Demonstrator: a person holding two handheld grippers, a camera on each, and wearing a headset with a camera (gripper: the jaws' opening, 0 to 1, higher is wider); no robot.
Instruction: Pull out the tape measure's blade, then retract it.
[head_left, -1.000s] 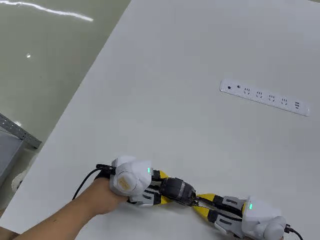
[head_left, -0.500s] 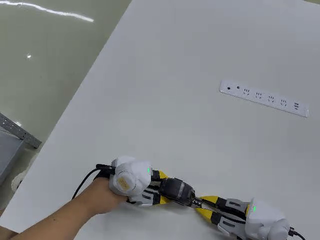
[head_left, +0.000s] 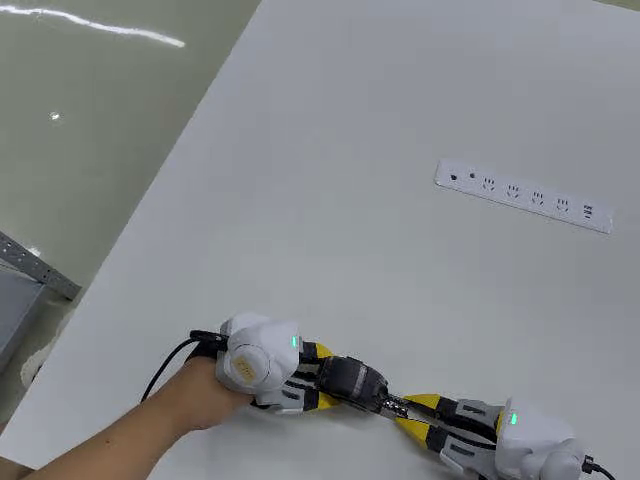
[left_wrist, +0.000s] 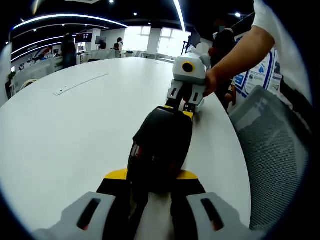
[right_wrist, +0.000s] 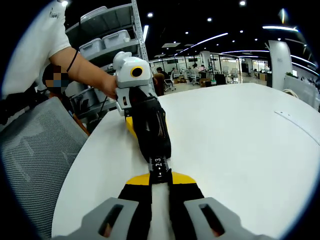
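- Tape measure (head_left: 350, 380) lies on the white counter (head_left: 400, 150) close to its near edge, strung between my two grippers; black case toward my left, blade toward my right.
- Progress: the pull-out has started, as I judge it; a short run of blade (right_wrist: 158, 167) shows outside the case mouth, with a printed number that reads like 23 in the right gripper view; most of the draw is not yet done, and the retract hasn't begun.
- Left gripper (left_wrist: 152, 177): its fingers (left_wrist: 116, 176) are spread about as wide as the case and clamped on its rear end; the case takes up the whole gap between them; this is my anchor.
- Right gripper (right_wrist: 159, 179): its fingers (right_wrist: 184, 178) are drawn almost together, pinching the flat blade just off the case; whether the end hook sits inside the pinch I can't tell, as it is hidden beneath them.
- The two grippers sit near each other, the case between them; the power strip (head_left: 520, 197) lies well apart across the counter, so I reckon there's room to draw rightward.
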